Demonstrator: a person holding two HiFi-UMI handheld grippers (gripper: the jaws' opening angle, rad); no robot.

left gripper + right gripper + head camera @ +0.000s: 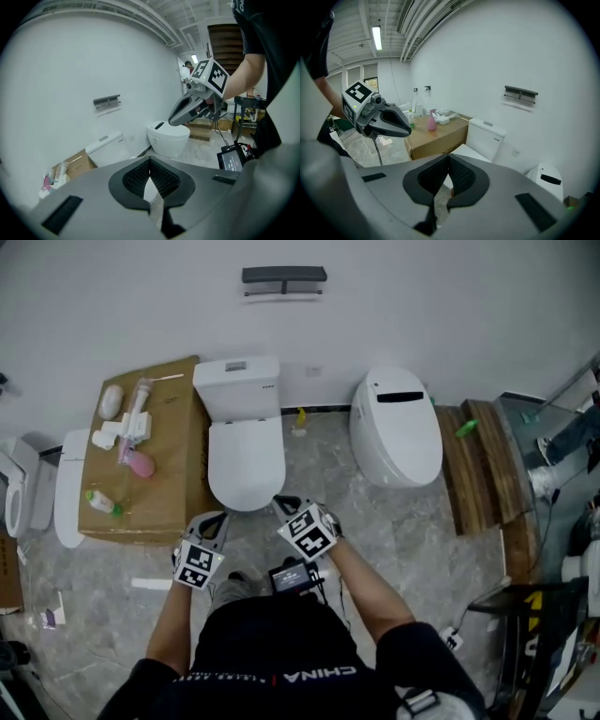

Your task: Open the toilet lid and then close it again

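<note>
Marbled grey floor [412, 540] spreads out below a white wall [422, 306]. At the far left sits a cardboard box [173, 479] strewn with bottles. Right of it stands the white toilet [236, 385], its lid [246, 465] down flat over the bowl, and farther right is a second, rounded toilet [398, 427]. Just near of the first toilet's front edge, the left gripper [214, 521] and right gripper [284, 506] hover side by side, each with jaws pressed together on nothing.

Head view looks steeply down from above the person onto the toilet [246, 460] and cardboard box [178, 427] close ahead; left and right gripper views sit low, face the wall [141, 306], and share both.
</note>
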